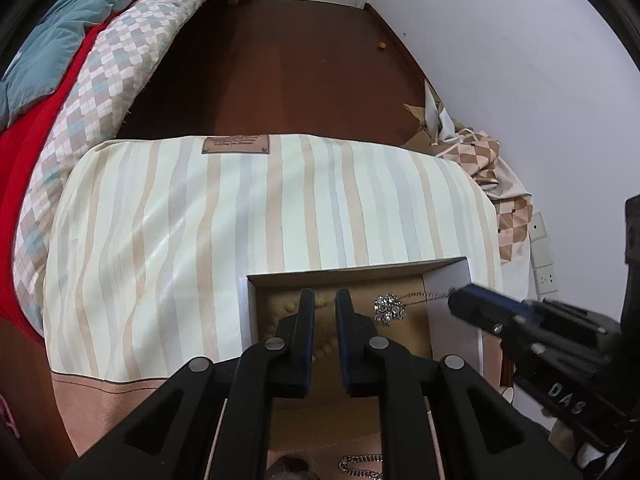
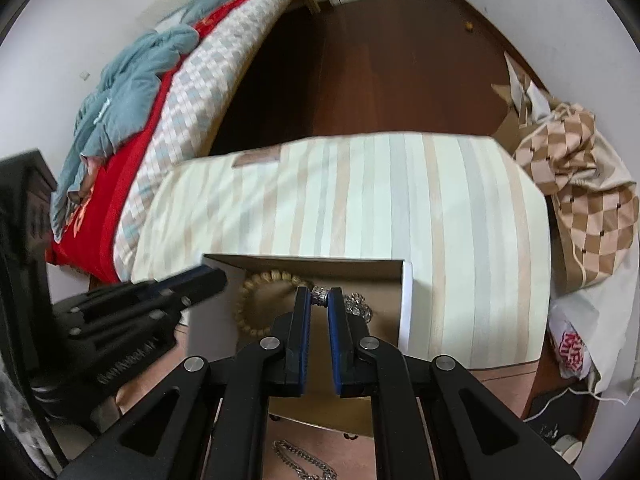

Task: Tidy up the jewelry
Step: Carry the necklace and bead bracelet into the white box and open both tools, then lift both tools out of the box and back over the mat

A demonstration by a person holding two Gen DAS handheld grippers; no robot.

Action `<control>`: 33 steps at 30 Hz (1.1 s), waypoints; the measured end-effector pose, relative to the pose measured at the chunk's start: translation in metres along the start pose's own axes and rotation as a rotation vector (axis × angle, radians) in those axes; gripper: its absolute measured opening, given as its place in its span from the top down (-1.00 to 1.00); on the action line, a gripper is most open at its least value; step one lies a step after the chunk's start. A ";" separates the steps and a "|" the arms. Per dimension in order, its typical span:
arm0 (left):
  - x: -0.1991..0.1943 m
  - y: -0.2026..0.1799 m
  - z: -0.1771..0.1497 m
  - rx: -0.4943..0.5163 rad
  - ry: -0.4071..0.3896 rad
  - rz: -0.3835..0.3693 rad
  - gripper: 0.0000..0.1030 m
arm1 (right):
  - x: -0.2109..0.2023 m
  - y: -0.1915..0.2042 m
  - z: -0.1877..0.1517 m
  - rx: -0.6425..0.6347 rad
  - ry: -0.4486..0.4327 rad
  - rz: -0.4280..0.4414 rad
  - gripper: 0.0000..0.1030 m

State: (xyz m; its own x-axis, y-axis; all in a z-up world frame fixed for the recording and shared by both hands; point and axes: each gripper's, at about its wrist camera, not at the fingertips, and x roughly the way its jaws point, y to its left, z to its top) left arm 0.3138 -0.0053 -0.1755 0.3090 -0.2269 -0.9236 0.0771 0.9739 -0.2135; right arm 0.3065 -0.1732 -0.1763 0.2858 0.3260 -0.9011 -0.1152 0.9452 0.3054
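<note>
The right gripper is clamped on a small silver beaded piece, pinched at the very tips of its pads, over the open cardboard box. The left gripper has its pads nearly together with nothing between them, hanging over the same box. Inside the box lie a wooden bead bracelet on the left and a sparkling rhinestone pendant on a thin chain at the right, just beside the held piece. A silver chain lies on the surface in front of the box.

Handling, as a judgement: the held piece is light, hard and slippery; a tip grip can let it roll out. Chains are limp; take hold at a bunched section.
</note>
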 end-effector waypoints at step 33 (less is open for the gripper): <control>-0.079 0.011 -0.101 -0.015 -0.211 0.280 -0.99 | -0.058 0.027 -0.096 -0.057 -0.143 -0.343 -0.97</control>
State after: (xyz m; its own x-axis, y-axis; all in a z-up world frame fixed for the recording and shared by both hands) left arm 0.1944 0.0238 -0.1369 0.5053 0.0544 -0.8612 -0.0515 0.9981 0.0329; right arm 0.1954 -0.1683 -0.1450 0.4460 -0.0065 -0.8950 -0.0415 0.9988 -0.0279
